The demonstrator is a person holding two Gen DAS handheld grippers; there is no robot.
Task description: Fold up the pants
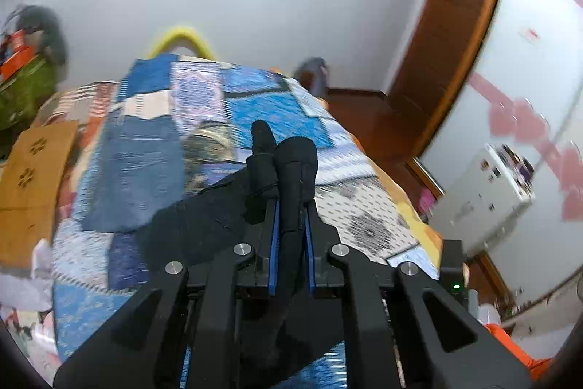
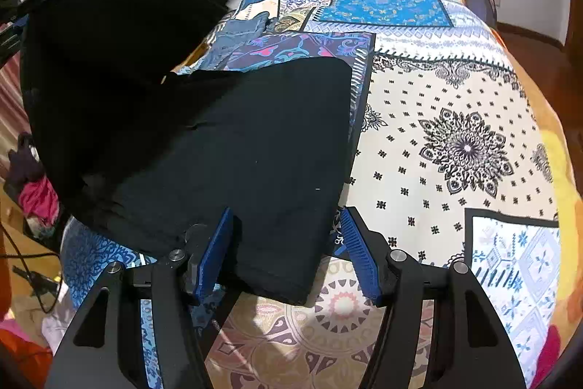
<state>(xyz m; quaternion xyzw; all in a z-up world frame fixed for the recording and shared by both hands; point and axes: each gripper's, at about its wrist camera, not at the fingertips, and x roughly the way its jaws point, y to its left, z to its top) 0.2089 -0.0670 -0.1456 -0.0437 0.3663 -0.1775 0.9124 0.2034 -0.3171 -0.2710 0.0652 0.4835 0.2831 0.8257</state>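
The black pants (image 2: 233, 148) lie on the bed's patchwork cover (image 2: 455, 141), one part flat, another lifted up at the left. The left tongs (image 1: 291, 203) are clenched on a bunched fold of the pants, raised above the bed. The right tongs (image 2: 288, 243) stand released, their blue pads (image 2: 359, 254) either side of the flat part's near edge, not pressing it

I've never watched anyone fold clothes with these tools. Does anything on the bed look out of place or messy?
Mostly no. The black pants are mid-fold: one end lies flat on the patterned bedspread, the other hangs lifted, bunched in the shut left gripper. The right gripper straddles the flat end, open. A pair of jeans lies crumpled further up the bed.
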